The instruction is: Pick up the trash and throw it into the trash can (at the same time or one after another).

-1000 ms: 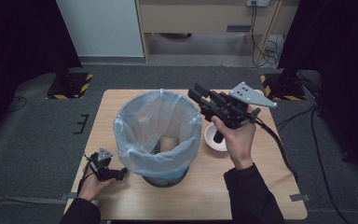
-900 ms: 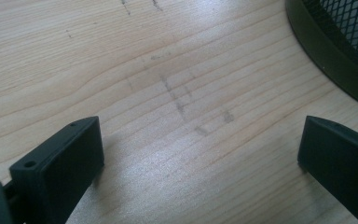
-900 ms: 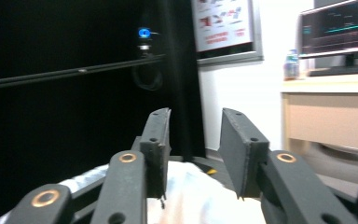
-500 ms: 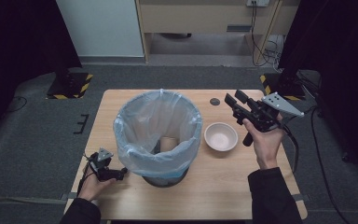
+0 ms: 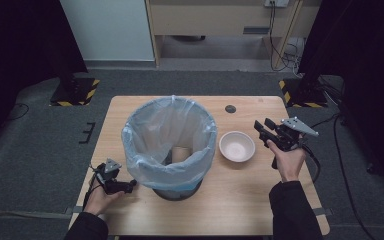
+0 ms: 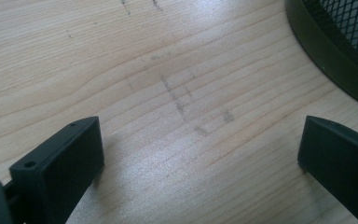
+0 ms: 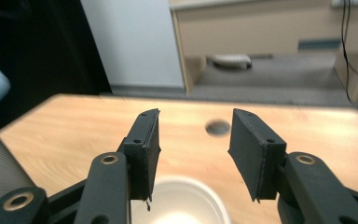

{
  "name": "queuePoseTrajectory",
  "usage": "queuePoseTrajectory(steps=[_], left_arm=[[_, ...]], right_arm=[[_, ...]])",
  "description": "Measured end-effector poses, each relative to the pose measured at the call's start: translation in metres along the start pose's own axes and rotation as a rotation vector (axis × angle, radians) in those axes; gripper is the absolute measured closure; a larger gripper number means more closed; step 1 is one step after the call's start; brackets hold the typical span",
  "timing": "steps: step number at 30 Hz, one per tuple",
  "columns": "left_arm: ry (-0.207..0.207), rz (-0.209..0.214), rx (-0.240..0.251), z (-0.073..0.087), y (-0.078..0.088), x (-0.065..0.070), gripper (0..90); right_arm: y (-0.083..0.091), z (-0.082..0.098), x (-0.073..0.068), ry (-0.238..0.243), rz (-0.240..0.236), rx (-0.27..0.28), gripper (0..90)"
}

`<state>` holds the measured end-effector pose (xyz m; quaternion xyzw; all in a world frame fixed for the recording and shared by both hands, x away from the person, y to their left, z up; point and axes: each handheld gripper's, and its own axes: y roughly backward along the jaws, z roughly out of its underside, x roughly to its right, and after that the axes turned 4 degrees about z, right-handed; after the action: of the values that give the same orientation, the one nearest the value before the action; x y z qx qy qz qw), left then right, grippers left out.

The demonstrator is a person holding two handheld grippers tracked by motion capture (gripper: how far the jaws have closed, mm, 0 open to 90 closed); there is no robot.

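The table [image 5: 240,210] is plain light wood, and the biggest thing on it is the bin [image 5: 169,142], a mesh basket lined with a pale blue bag, sitting mid-table. There's something tan lying at the bottom, can't tell what. Just right of the bin sits the bowl [image 5: 237,146], white, upright, looks empty. The right gripper [image 5: 264,128] hangs just right of the bowl, jaws partway apart with nothing between them; they've just been opening. The left gripper [image 5: 130,185] rests on the table by the bin's base, jaws wide, empty. Looks like a reach for the bowl, so I'd come in low, straddle the near rim with one jaw inside, and squeeze gently so it doesn't skid.
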<state>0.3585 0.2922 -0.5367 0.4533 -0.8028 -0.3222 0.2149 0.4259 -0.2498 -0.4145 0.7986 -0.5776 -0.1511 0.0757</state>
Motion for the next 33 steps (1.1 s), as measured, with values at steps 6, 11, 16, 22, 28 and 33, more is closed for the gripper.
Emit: queuePoseTrajectory(steps=[6,11,16,22,28,33], left_arm=[[0.000,-0.001,0.000,0.000,0.000,0.000,0.0],[0.000,-0.001,0.000,0.000,0.000,0.000,0.0],[0.000,-0.001,0.000,0.000,0.000,0.000,0.0],[0.000,-0.001,0.000,0.000,0.000,0.000,0.0],[0.001,-0.001,0.000,0.000,0.000,0.000,0.0],[0.001,-0.001,0.000,0.000,0.000,0.000,0.0]], right_arm=[[-0.014,0.027,0.014,-0.003,0.031,-0.093,52.6],[-0.027,0.049,0.023,-0.021,0.036,-0.161,49.6],[-0.038,0.064,0.025,-0.017,0.049,-0.219,48.6],[-0.046,0.079,0.026,-0.010,0.070,-0.286,46.0],[-0.052,0.086,0.024,-0.020,0.057,-0.324,46.0],[-0.056,0.090,0.021,-0.013,0.055,-0.356,49.6]])
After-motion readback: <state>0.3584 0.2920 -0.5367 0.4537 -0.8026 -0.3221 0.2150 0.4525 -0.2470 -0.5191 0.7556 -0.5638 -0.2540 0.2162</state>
